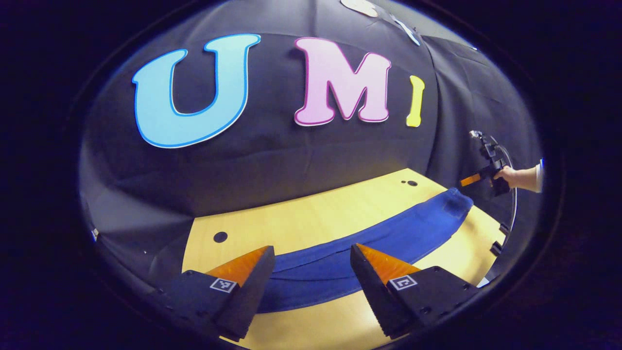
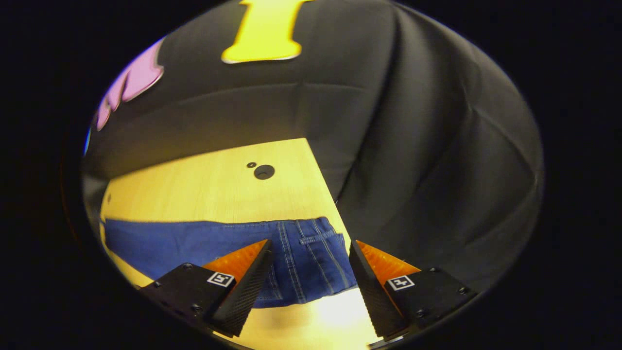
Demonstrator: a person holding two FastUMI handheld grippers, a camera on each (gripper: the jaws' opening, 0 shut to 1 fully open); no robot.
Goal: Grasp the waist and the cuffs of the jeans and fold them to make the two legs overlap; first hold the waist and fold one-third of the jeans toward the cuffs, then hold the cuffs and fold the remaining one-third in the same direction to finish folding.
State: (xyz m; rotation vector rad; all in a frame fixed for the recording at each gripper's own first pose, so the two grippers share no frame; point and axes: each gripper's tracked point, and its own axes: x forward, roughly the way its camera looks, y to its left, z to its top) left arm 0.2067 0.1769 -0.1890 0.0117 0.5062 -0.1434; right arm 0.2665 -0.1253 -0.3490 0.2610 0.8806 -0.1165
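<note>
Blue jeans [image 1: 369, 243] lie flat on the wooden table [image 1: 301, 218], legs overlapped in one long strip. In the left gripper view, my left gripper [image 1: 311, 272] hovers open above the cuff end, nothing between its fingers. Far off at the right of that view, a hand holds the right gripper [image 1: 478, 177] near the waist end. In the right gripper view, my right gripper [image 2: 308, 272] is open over the jeans' waist [image 2: 311, 253], where stitching and a belt loop show. Neither gripper touches the cloth.
The table [image 2: 204, 189] has a round dark hole [image 2: 264, 171] near its far right corner and another hole [image 1: 220, 236] at the far left. Black cloth walls close in behind and to the right. The table's right edge runs just past the waist.
</note>
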